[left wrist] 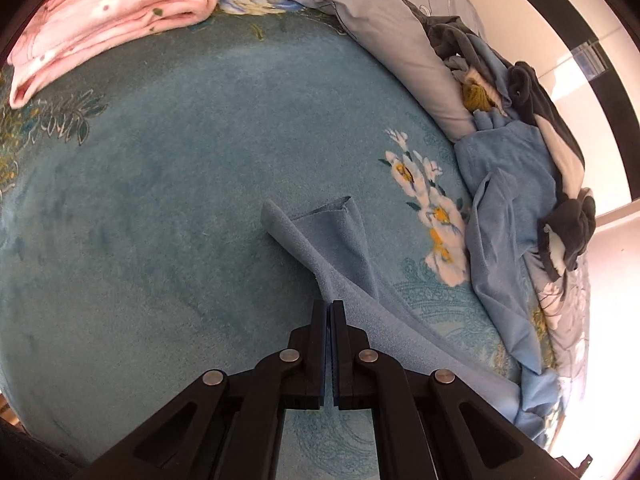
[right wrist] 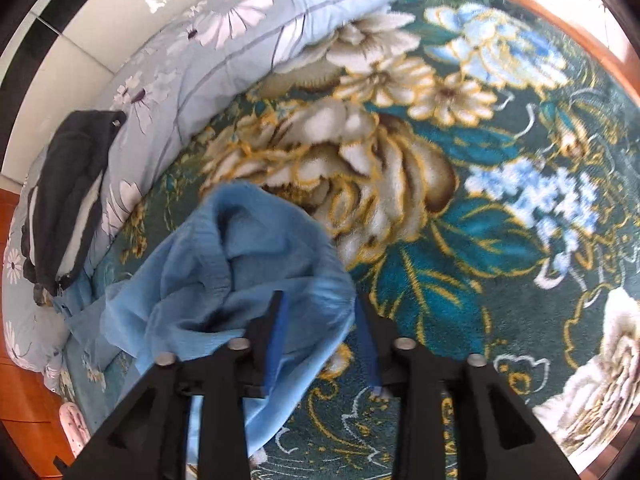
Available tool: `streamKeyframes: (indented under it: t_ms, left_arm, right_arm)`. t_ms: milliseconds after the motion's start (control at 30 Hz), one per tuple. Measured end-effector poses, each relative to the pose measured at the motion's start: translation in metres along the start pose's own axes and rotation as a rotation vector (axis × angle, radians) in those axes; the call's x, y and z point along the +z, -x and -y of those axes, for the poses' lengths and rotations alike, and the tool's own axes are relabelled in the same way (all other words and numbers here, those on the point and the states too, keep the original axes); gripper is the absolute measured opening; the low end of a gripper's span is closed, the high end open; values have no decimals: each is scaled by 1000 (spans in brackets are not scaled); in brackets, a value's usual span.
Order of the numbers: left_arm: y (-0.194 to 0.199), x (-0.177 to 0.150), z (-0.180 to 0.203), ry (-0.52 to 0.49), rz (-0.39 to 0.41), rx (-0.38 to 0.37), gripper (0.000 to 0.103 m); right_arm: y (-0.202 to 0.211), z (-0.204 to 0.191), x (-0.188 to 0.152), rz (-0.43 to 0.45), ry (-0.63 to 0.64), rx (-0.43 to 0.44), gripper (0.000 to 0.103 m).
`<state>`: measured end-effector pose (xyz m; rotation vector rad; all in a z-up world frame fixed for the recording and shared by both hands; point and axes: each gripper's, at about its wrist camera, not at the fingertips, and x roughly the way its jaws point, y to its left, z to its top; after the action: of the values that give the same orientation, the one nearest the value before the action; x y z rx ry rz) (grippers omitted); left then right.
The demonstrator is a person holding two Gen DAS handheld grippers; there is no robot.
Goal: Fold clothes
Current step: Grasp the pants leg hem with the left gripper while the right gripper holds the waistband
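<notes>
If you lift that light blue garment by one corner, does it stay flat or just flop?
It would probably flop: the blue garment already curls and drapes where the left gripper pinches its edge. It looks thin and light, since it bunches into soft folds by the right gripper. On the plush bedspread it likely drags rather than slides.

Teal floral bed under blue garment, pink blanket.

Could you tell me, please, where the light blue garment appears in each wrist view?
Left wrist view: the light blue garment runs from the shut left tongs rightward to the clothes pile.
Right wrist view: it lies bunched at lower left, between the open right tongs.
Shared landmark: the grey floral quilt.
</notes>
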<state>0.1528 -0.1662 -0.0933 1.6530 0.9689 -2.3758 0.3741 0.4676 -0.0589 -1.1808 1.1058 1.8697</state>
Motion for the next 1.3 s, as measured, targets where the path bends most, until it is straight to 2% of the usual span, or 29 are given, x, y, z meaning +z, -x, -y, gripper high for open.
streamKeyframes:
  t_ms: [133, 200, 233, 333, 400, 467, 533, 567, 667, 733, 833, 1000, 1100, 1300]
  left_arm:
    - [-9, 3, -3, 66, -18, -41, 2]
    - [-6, 3, -5, 74, -19, -51, 2]
    - [-4, 3, -3, 61, -15, -46, 2]
    - [1, 2, 5, 17, 2, -31, 2]
    - [3, 2, 6, 10, 9, -32, 2]
    - [5, 3, 4, 17, 11, -39, 2]
    - [6, 4, 1, 25, 22, -14, 2]
    - [7, 4, 1, 26, 29, 3, 3]
    - [9, 5, -4, 49, 36, -4, 2]
    - [9, 5, -8, 63, 33, -3, 2]
    - [8, 5, -11, 77, 26, -9, 2]
    - [8, 5, -14, 90, 26, -19, 2]
    - [7, 6, -18, 116, 25, -37, 2]
    - [-4, 6, -24, 160, -25, -25, 3]
  right_arm:
    - [21, -5, 3, 45, 31, 36, 43]
    - [16, -21, 4, 9, 92, 95, 43]
    - [11, -33, 3, -7, 138, 98, 43]
    - [-9, -71, -3, -73, 261, 98, 43]
    - [-21, -88, -11, -111, 333, 57, 43]
    - [-29, -99, -18, -140, 394, 32, 43]
    - [-34, -104, -24, -165, 435, 17, 43]
    - [-33, -105, -27, -168, 456, 3, 41]
    - [-34, -105, -31, -176, 497, -36, 16]
    - [-35, -104, -30, -182, 500, -43, 11]
    - [-23, -105, -17, -117, 490, -51, 9]
    - [21, -110, 45, 97, 390, -43, 9]
    - [36, -121, 80, 197, 351, -70, 9]
    - [10, -126, 99, 167, 313, -130, 9]
